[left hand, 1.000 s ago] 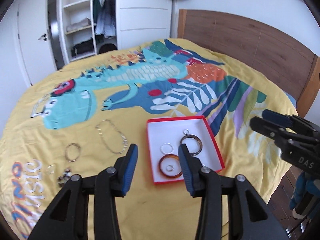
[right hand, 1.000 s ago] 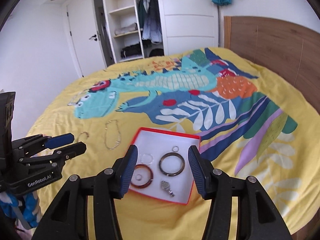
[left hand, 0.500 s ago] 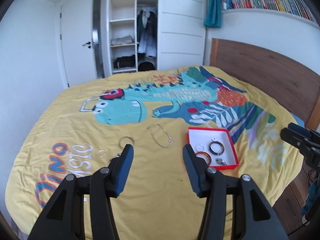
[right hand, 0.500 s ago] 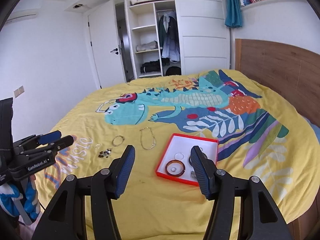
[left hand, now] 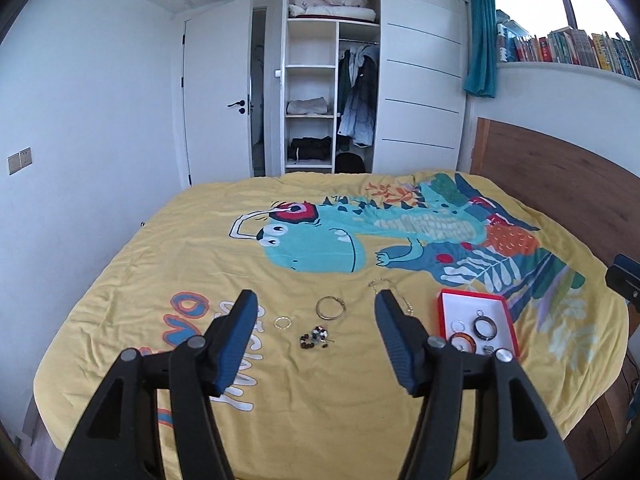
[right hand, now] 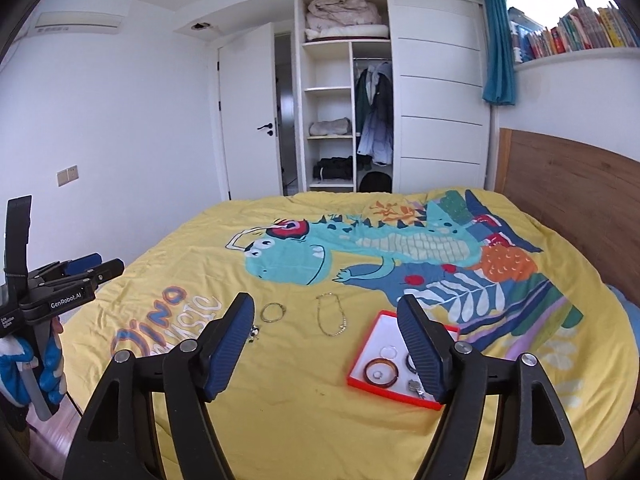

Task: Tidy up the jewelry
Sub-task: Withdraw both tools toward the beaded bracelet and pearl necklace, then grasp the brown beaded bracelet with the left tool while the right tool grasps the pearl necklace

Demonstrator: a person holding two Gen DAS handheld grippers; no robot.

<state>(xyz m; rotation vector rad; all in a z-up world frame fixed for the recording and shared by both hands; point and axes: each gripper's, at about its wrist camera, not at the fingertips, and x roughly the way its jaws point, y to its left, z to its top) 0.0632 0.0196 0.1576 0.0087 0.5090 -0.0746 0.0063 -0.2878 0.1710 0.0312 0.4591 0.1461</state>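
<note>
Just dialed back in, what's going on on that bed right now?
Jewelry is being sorted into the red box on the yellow bedspread. A few bangles and rings already lie inside it. Still loose on the bedspread: a chain, a hoop, a small ring and a beaded piece. The left gripper and the right gripper are both open, empty and held above the bed, touching nothing.
</note>
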